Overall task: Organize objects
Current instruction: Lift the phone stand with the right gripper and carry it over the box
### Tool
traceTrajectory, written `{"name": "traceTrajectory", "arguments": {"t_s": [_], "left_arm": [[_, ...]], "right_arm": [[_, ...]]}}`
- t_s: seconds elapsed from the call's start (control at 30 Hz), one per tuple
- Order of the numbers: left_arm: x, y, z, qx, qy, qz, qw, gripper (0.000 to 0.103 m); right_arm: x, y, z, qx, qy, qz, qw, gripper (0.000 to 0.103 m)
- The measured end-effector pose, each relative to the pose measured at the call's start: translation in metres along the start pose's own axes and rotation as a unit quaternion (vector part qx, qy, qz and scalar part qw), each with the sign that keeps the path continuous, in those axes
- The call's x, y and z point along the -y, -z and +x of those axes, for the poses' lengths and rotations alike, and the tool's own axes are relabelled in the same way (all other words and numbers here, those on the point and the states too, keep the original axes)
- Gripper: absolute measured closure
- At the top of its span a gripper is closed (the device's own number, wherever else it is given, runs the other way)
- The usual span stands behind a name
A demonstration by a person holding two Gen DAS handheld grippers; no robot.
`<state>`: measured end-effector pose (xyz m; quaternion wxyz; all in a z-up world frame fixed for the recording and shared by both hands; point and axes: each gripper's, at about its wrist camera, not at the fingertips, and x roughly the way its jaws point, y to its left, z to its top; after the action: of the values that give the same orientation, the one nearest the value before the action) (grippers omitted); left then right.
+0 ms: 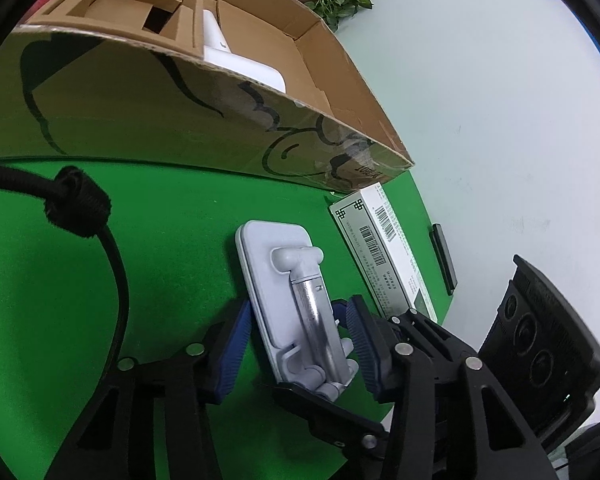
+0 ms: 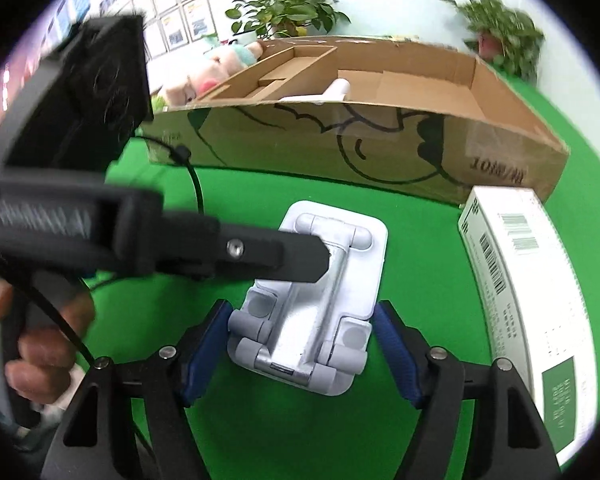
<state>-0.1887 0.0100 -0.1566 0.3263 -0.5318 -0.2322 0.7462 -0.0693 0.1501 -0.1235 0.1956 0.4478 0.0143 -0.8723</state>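
We see the folded phone stand [image 2: 316, 300], pale grey with a metal arm, lying flat on the green mat [image 2: 260, 432] in front of the cardboard box [image 2: 340, 148]. Our right gripper [image 2: 302, 344] straddles the stand's near end, its blue pads [image 2: 198, 356] spread wide, each just off the stand's sides with a sliver of mat showing between. From the left wrist view, our left gripper [image 1: 300, 340] also brackets the stand [image 1: 296, 304]; its pads [image 1: 236, 344] are parted wider than the stand, and we cannot tell whether either touches it.

A white carton with barcodes [image 2: 528, 304] lies just to the right of the stand, its far end close against the box wall. The box stands open at the top, with cardboard dividers and a white object [image 1: 236, 56] inside. To the left of the stand the mat is open, crossed only by a black cable [image 1: 112, 264]. Potted plants [image 2: 284, 8] stand behind the box.
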Motion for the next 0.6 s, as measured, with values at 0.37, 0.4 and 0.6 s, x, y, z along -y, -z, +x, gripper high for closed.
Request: {"name": "traceTrajectory", "arguments": {"t_s": [0.37,0.4,0.6], "left_arm": [[0.004,0.000,-0.015,0.010,-0.024,0.006,0.9996,0.073],[0.006,-0.001,-0.020,0.014,-0.026,0.009,0.9995,0.074],[0.014,-0.007,-0.041,0.037,-0.039,0.017,0.9984,0.081]], "right_arm": [[0.011,-0.006,-0.001,0.004,-0.037,0.028,0.999,0.032],[0.009,-0.006,-0.003,0.007,-0.033,0.020,0.999,0.032],[-0.010,-0.015,-0.019,0.043,-0.019,-0.015,0.999,0.055]]}}
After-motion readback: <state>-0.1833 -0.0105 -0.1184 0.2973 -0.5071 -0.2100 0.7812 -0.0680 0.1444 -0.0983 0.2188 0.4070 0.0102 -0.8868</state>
